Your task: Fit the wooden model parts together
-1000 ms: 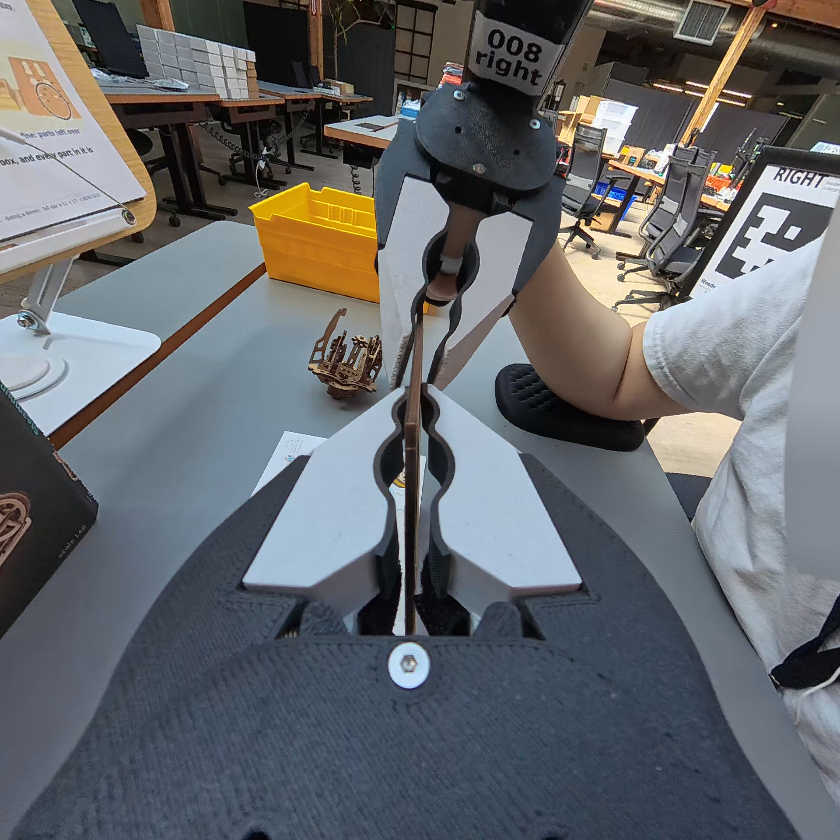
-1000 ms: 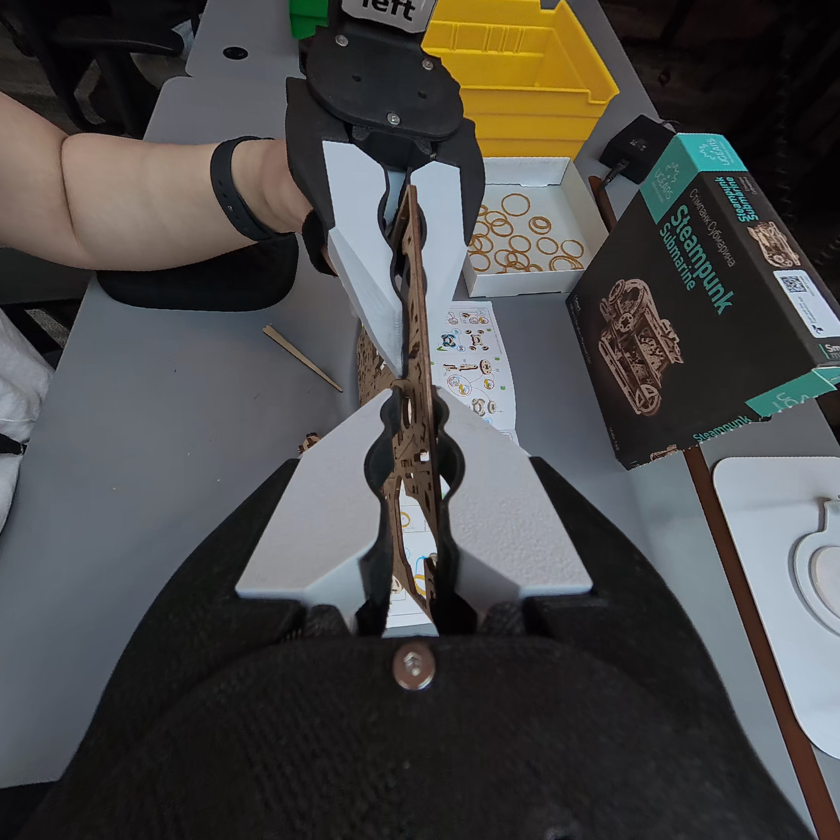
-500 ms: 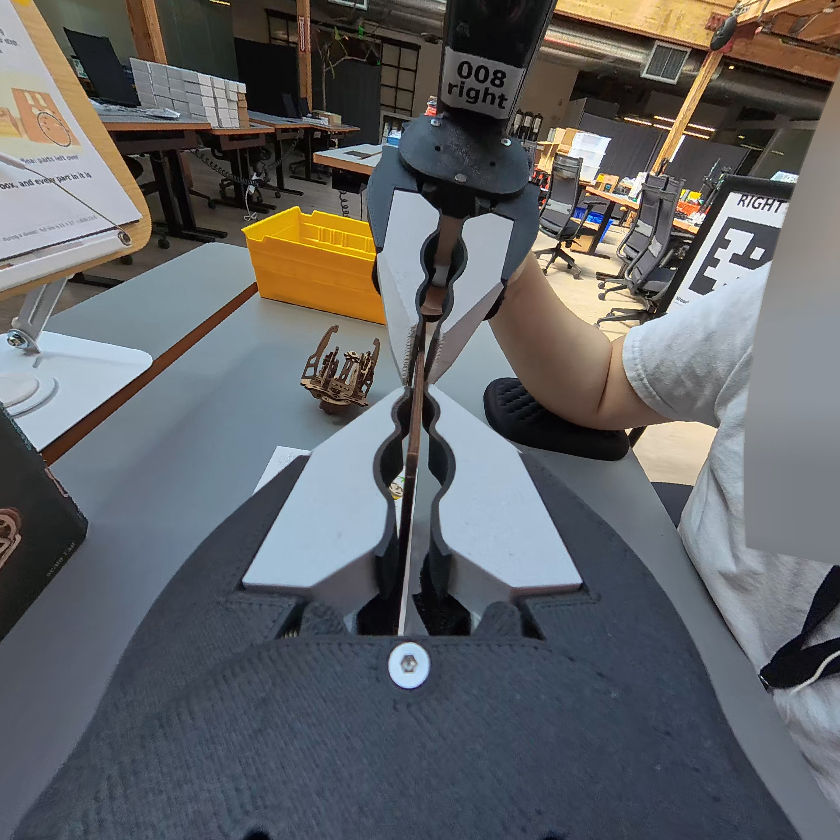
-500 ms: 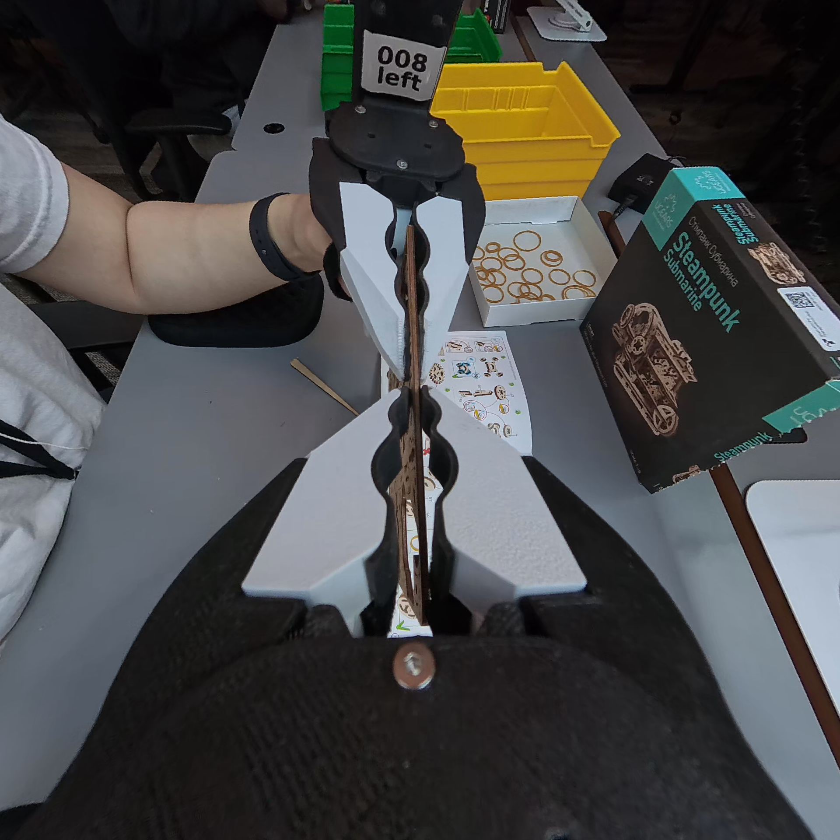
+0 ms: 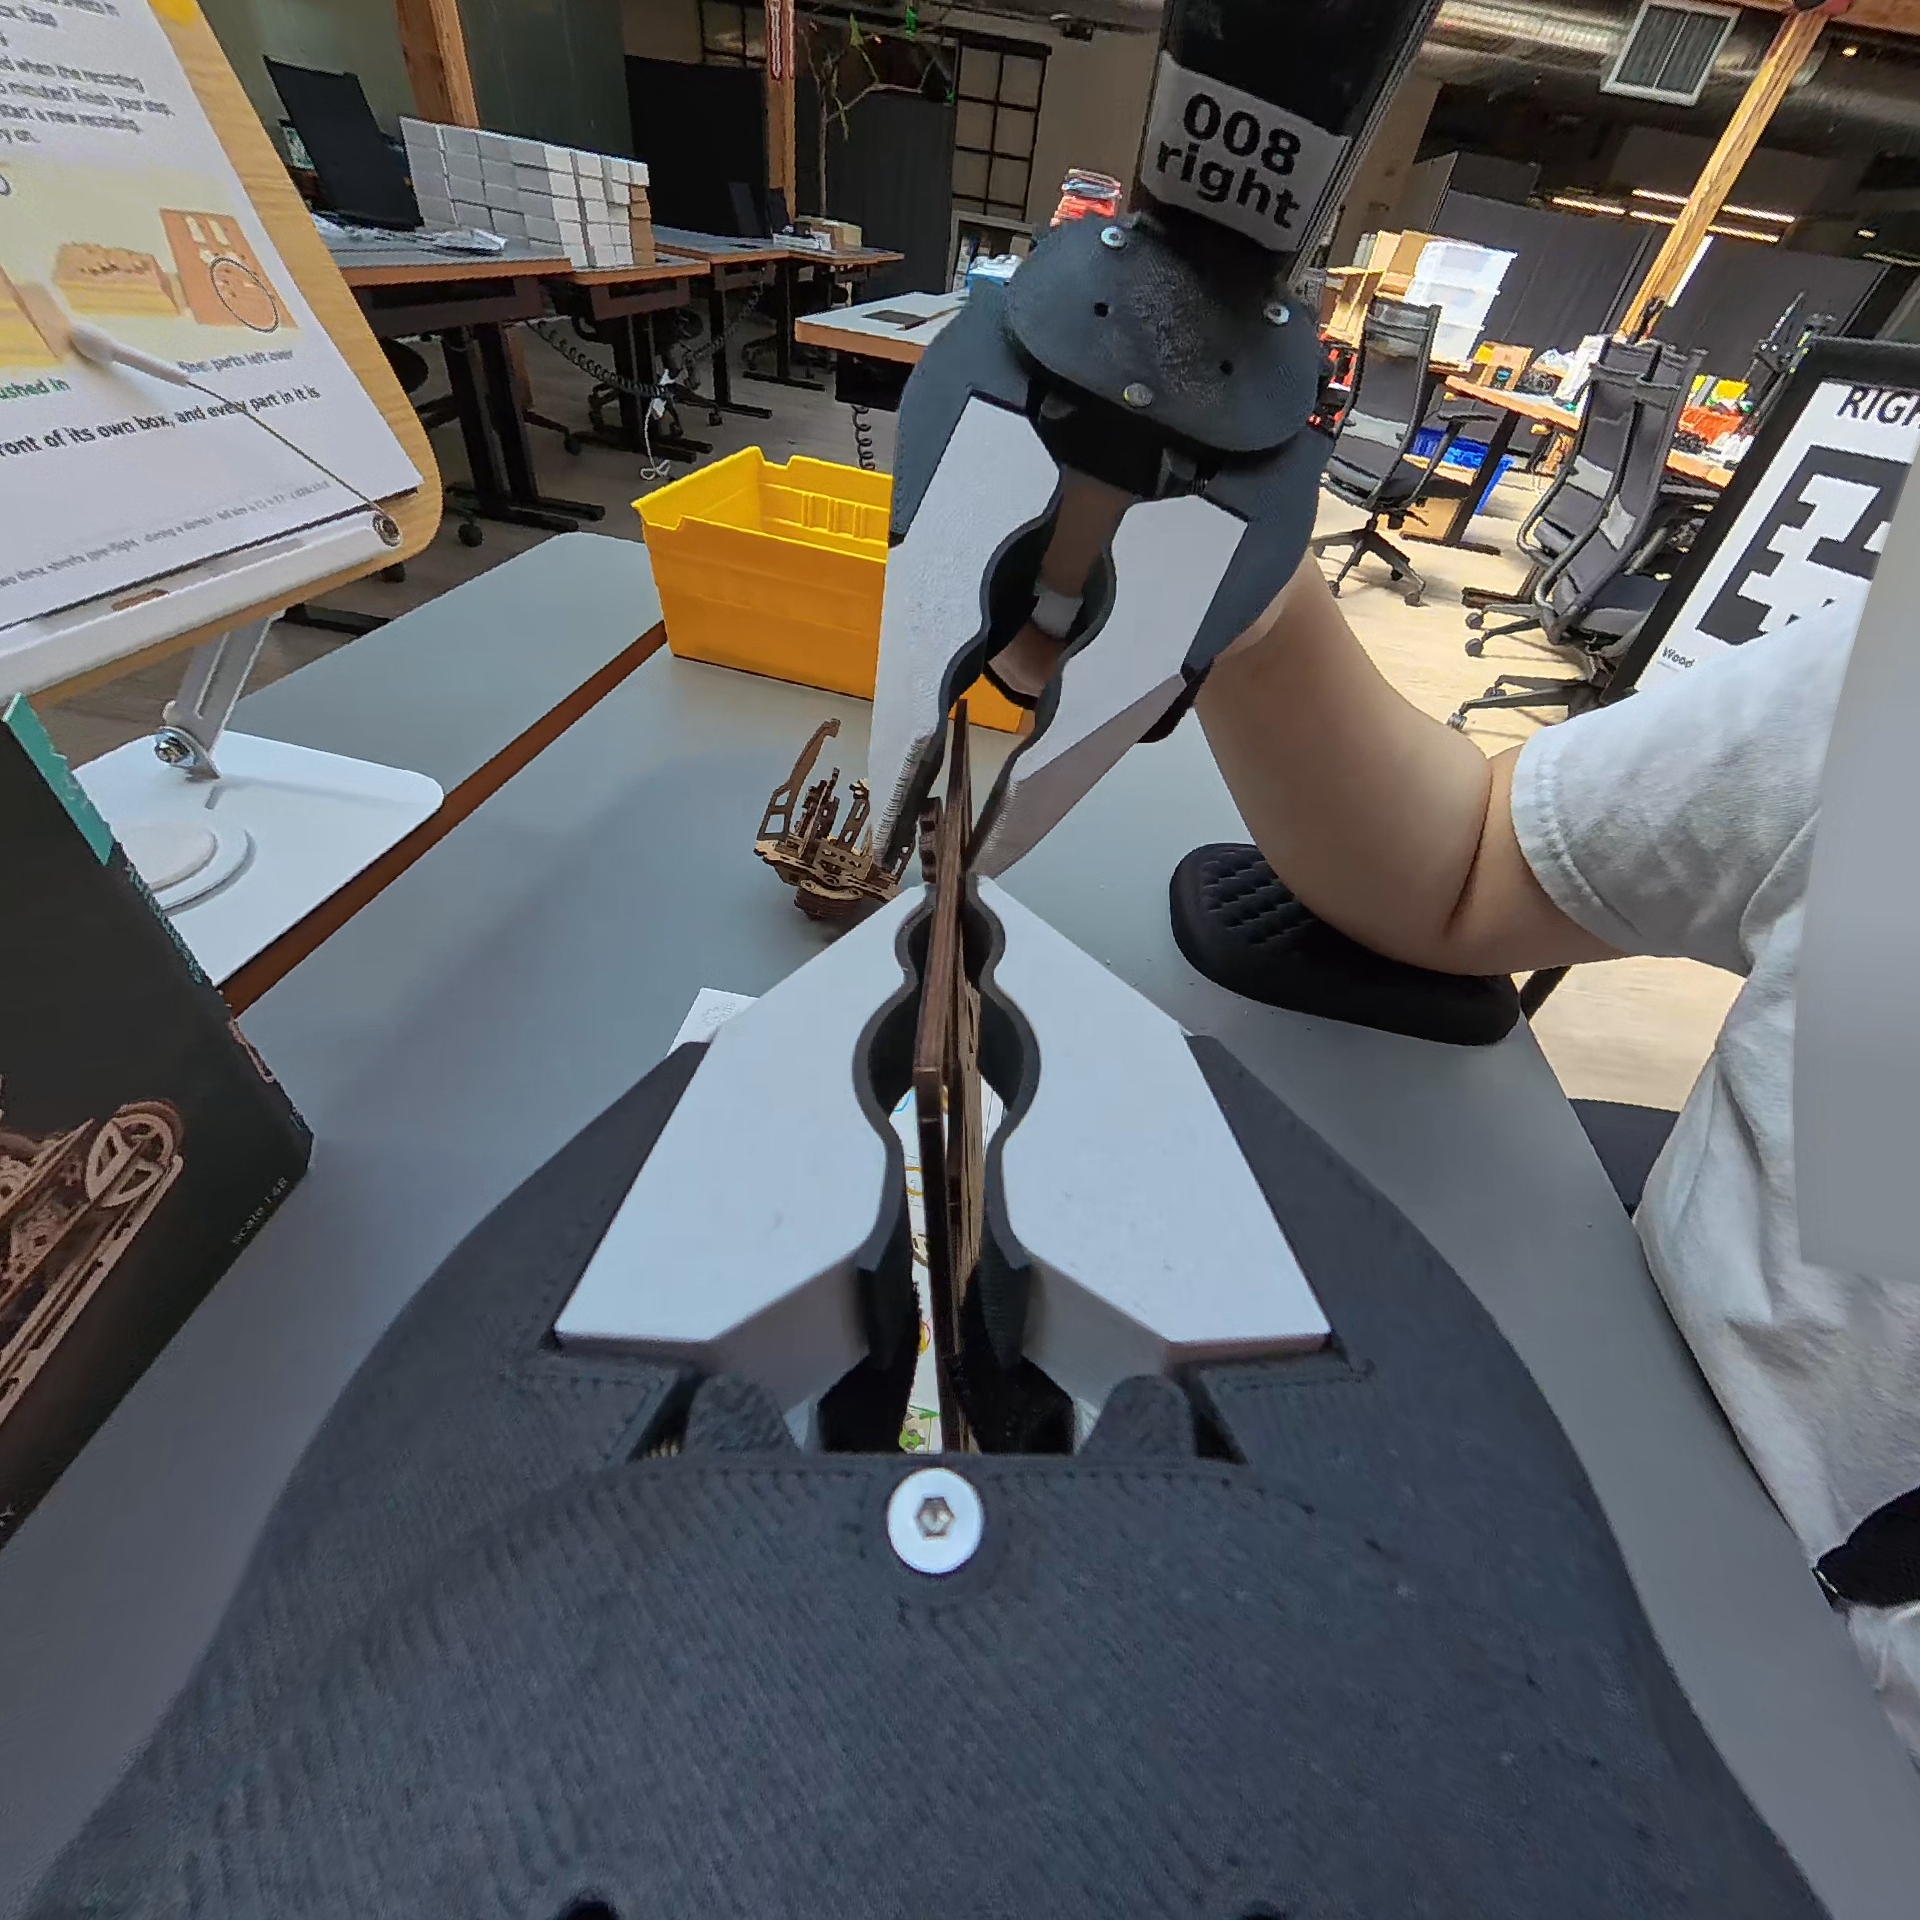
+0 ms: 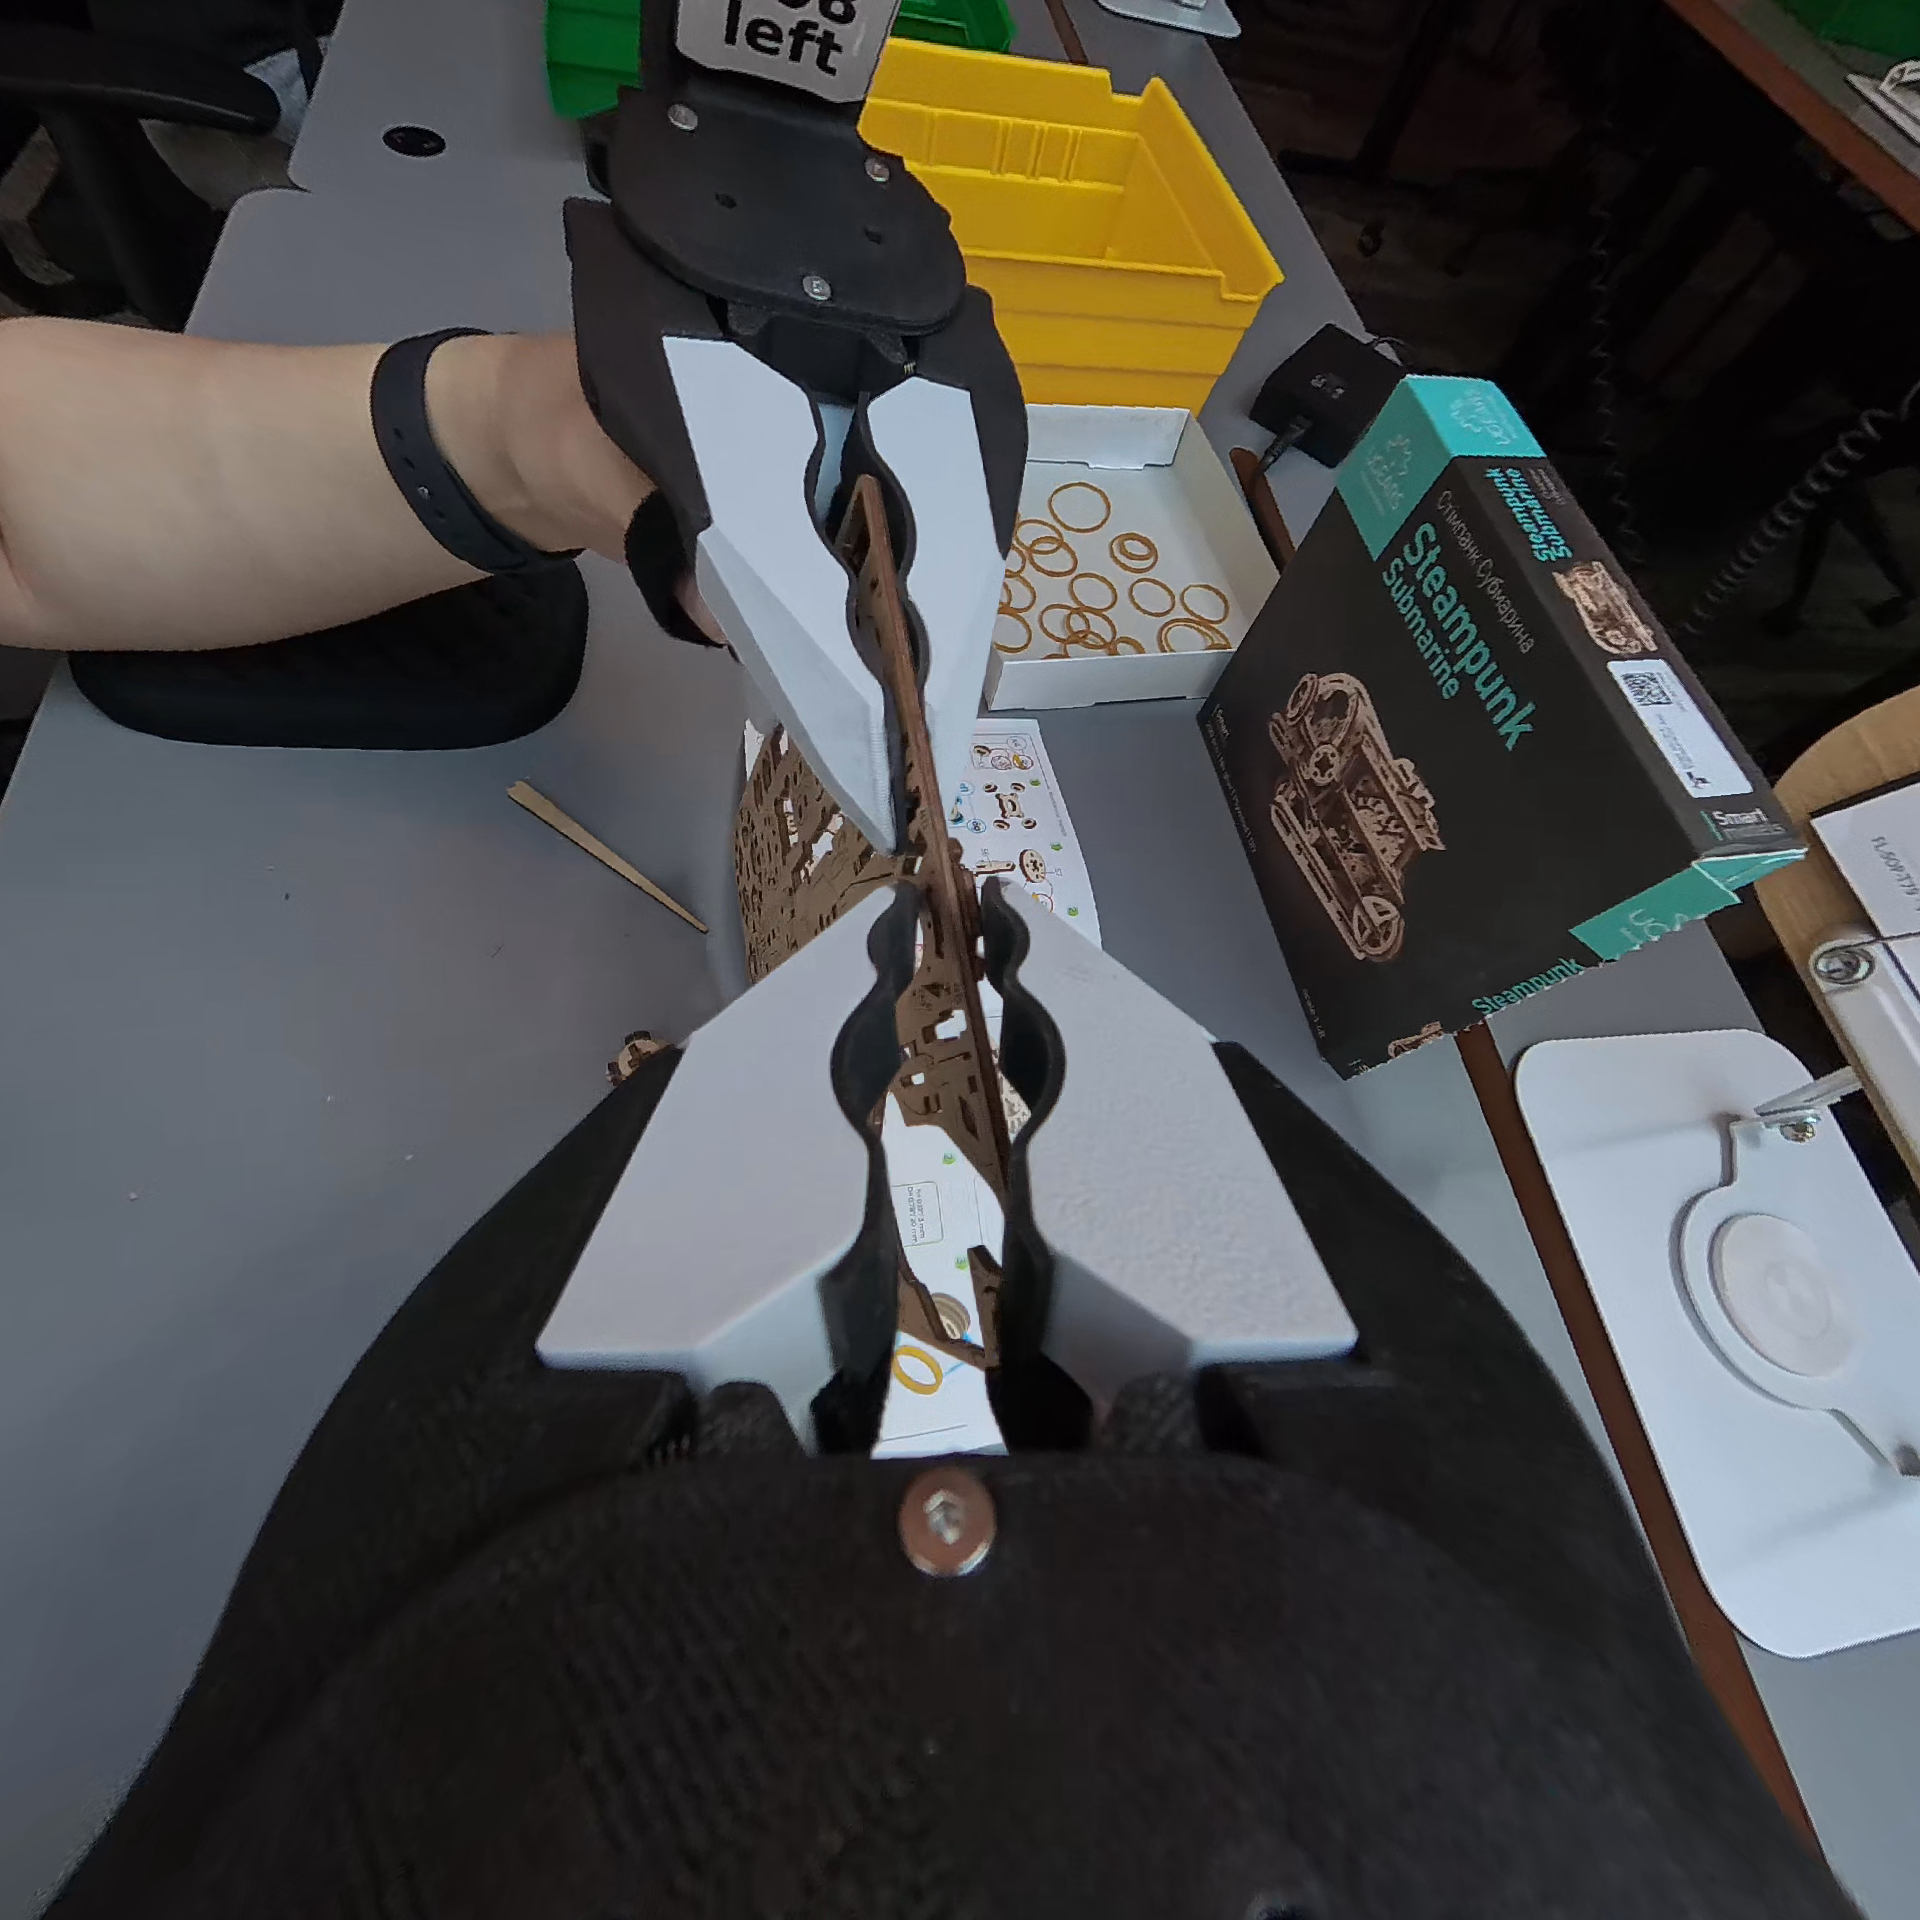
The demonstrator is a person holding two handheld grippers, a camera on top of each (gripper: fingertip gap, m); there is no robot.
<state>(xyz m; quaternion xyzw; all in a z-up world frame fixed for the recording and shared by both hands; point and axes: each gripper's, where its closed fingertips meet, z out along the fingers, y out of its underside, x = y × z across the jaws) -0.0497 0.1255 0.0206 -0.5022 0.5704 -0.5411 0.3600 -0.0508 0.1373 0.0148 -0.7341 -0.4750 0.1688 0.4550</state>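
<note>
A thin laser-cut wooden parts sheet [image 5: 948, 1049] is held on edge between both grippers, above the grey table [image 5: 499, 997]. My left gripper [image 5: 951, 896] is shut on one end of it. My right gripper [image 6: 943, 896] is shut on the other end, where the sheet [image 6: 935, 1039] runs slanted between the fingers. The two grippers face each other almost tip to tip: the right one [image 5: 951, 844] shows in the left wrist view, the left one [image 6: 906, 821] in the right wrist view. A small assembled wooden model [image 5: 821, 868] stands on the table beyond.
Under the grippers lie a second wooden sheet [image 6: 790, 842], an instruction leaflet [image 6: 1023, 810] and a wooden stick [image 6: 603, 852]. A white tray of rings [image 6: 1117, 582], a yellow bin [image 6: 1091, 208], the dark kit box [image 6: 1486, 727], a black arm pad [image 5: 1340, 966] and a stand base [image 6: 1714, 1299] surround them. Only a small space, under 4 cm, lies between the two pairs of fingers.
Both grippers have rolled against each other, so the sheet now sits slanted and shows some of its face. Both keep their hold on it.
</note>
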